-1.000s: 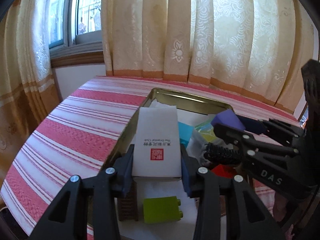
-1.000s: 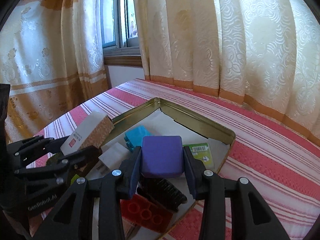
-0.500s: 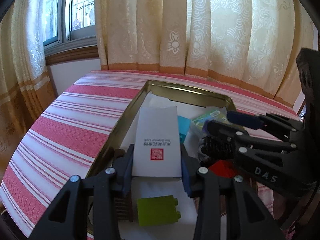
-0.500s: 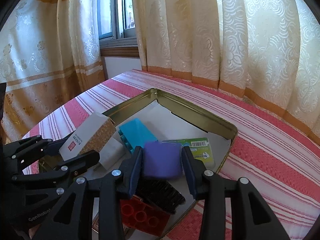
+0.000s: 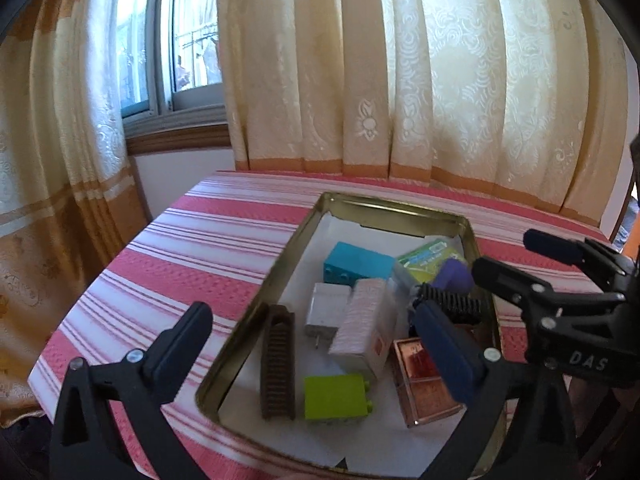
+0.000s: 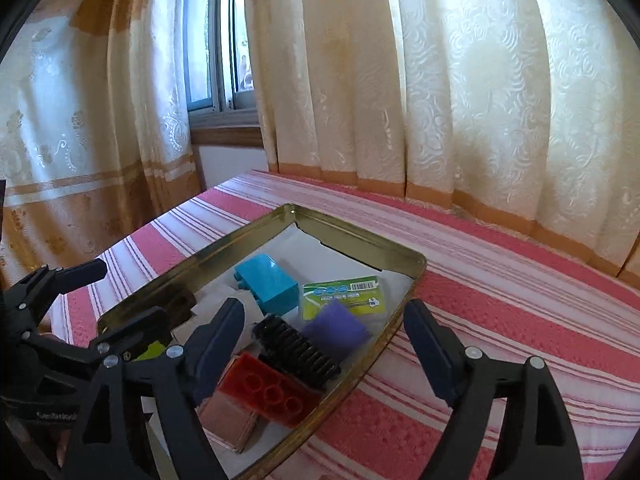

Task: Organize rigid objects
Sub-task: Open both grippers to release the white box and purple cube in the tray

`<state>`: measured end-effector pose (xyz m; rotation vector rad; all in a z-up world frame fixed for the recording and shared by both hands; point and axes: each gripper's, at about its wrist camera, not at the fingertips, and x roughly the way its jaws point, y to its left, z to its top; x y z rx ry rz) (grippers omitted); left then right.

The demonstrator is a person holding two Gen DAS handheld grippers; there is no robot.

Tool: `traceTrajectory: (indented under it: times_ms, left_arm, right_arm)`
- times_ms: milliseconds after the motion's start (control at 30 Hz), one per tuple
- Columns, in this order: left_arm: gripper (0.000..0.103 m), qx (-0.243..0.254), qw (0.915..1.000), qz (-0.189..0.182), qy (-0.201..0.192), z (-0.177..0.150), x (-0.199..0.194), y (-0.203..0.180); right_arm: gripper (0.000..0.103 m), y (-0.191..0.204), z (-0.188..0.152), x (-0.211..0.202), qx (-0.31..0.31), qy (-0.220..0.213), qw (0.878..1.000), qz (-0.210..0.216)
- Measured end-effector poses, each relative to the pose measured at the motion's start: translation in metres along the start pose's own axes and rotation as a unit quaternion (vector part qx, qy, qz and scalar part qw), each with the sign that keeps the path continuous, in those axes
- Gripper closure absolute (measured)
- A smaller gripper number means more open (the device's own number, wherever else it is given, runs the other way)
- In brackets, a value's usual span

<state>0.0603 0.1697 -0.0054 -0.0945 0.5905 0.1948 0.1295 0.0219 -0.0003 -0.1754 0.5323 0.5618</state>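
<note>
A gold metal tray [image 5: 404,210] [image 6: 362,240] on the striped tablecloth holds the objects. The white box [image 5: 366,330] lies in the tray beside a white adapter [image 5: 326,312], a brown ridged piece [image 5: 277,364], a lime block [image 5: 334,398] and a cyan block [image 5: 356,266] [image 6: 268,282]. The purple block [image 6: 336,330] [image 5: 454,276] lies on a green card [image 6: 344,294], next to a black comb piece [image 6: 296,350] and a red brick [image 6: 266,392]. My left gripper [image 5: 316,342] is open and empty above the tray. My right gripper [image 6: 324,338] is open and empty above the purple block.
A copper-coloured case [image 5: 424,380] lies at the tray's near right. The red and white striped tablecloth [image 5: 192,264] ends at its left edge. Cream curtains [image 6: 440,80] and a window [image 5: 176,60] stand behind.
Both grippers opened. The left let go of the white box, which now lies in the tray. The right let go of the purple block onto the green card. Both pulled back.
</note>
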Motion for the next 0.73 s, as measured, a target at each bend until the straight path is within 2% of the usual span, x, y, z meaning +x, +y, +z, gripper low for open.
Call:
traceTrajectory:
  times_ms: [300,533,733]
  left_arm:
    - [0.0,-0.011,0.9997,0.023,-0.003,-0.003,-0.018,0.013]
    - [0.0,0.002,0.9986,0.051,-0.016,-0.008,-0.024,0.011]
    - [0.0,0.009,0.9987,0.045,-0.02,-0.009,-0.028,0.007]
  right_arm:
    - [0.016,0.017,0.004,-0.034,-0.017,-0.038,0.999,0.016]
    - [0.016,0.027,0.001,-0.045,-0.03,-0.043,0.998,0.024]
    - [0.015,0.024,-0.004,-0.046,-0.024,-0.041,0.999,0.024]
